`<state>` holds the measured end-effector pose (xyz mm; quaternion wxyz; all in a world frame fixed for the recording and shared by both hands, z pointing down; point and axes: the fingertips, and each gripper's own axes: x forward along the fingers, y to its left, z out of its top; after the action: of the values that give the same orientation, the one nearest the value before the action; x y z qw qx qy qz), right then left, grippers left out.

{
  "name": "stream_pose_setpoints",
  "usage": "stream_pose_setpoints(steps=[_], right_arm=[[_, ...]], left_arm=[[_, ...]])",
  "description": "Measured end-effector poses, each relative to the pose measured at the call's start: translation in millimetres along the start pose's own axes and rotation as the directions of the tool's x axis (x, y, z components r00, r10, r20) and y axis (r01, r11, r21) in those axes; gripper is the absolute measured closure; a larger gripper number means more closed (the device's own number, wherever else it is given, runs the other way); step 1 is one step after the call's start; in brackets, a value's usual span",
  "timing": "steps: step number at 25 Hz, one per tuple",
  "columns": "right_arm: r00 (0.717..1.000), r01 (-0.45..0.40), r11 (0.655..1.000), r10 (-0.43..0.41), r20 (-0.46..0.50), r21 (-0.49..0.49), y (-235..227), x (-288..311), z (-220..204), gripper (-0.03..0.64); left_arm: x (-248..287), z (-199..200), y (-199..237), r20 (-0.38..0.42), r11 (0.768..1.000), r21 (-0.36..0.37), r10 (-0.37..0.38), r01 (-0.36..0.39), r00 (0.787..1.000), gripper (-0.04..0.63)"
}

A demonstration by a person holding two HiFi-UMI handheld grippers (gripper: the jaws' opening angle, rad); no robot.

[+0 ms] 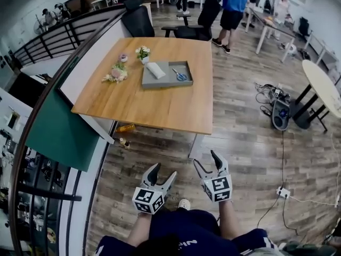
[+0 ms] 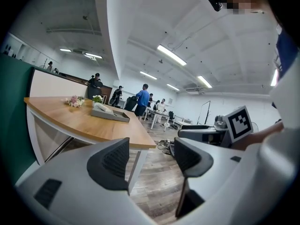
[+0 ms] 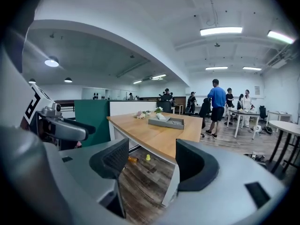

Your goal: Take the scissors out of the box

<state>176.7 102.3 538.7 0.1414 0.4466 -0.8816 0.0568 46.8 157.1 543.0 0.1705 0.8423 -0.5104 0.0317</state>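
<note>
- Two hand-held grippers sit at the 6 o'clock edge of the head view: the left gripper (image 1: 163, 172) and the right gripper (image 1: 206, 161). Both have their jaws spread with nothing between them. They are held over the wooden floor (image 1: 240, 159), short of the table (image 1: 160, 108).
- Head view, target: the scissors (image 1: 180, 75) lie flat inside the grey box (image 1: 166, 84), in its 3 o'clock half. A white folded item (image 1: 155, 70) occupies the 9 o'clock half. The box rests on the table at 12 o'clock from both grippers, well apart from them.
- Left gripper view: the left gripper (image 2: 151, 156) has its jaws wide and empty, with only floor and a table leg between them. The box (image 2: 110, 114) shows at 10 o'clock, far off. The scissors are too small to make out.
- Right gripper view: the right gripper (image 3: 151, 165) likewise has its jaws spread and empty. The box (image 3: 166, 122) sits at 12 o'clock above the gap. The scissors cannot be resolved.
- Step in hand, as judged: approach. Nothing has been touched yet.
- Next move, as judged: close on the table's near edge and reach toward 12 o'clock. Lower one gripper steeply into the box's 3 o'clock half, set the jaws across the scissors, then close.
</note>
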Motion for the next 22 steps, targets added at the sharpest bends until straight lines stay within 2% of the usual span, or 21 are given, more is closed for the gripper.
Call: stream_pose_setpoints(steps=[10,15,22], right_arm=[[1.000,-0.005,0.999,0.006,-0.028,0.033,-18.8,28.9,-3.4,0.310],[0.999,0.027,0.999,-0.026,-0.018,0.047,-32.1,60.0,6.0,0.310],[0.994,0.107,0.992,-0.104,-0.034,0.072,-64.4,131.9,22.3,0.310]], left_arm=[[36.3,1.2,13.4,-0.040,1.000,0.004,-0.007,0.007,0.999,0.295],[63.7,4.5,46.7,-0.055,1.000,-0.004,-0.012,0.012,0.998,0.295],[133.8,36.5,104.7,-0.063,0.995,0.018,-0.094,0.095,0.994,0.295]])
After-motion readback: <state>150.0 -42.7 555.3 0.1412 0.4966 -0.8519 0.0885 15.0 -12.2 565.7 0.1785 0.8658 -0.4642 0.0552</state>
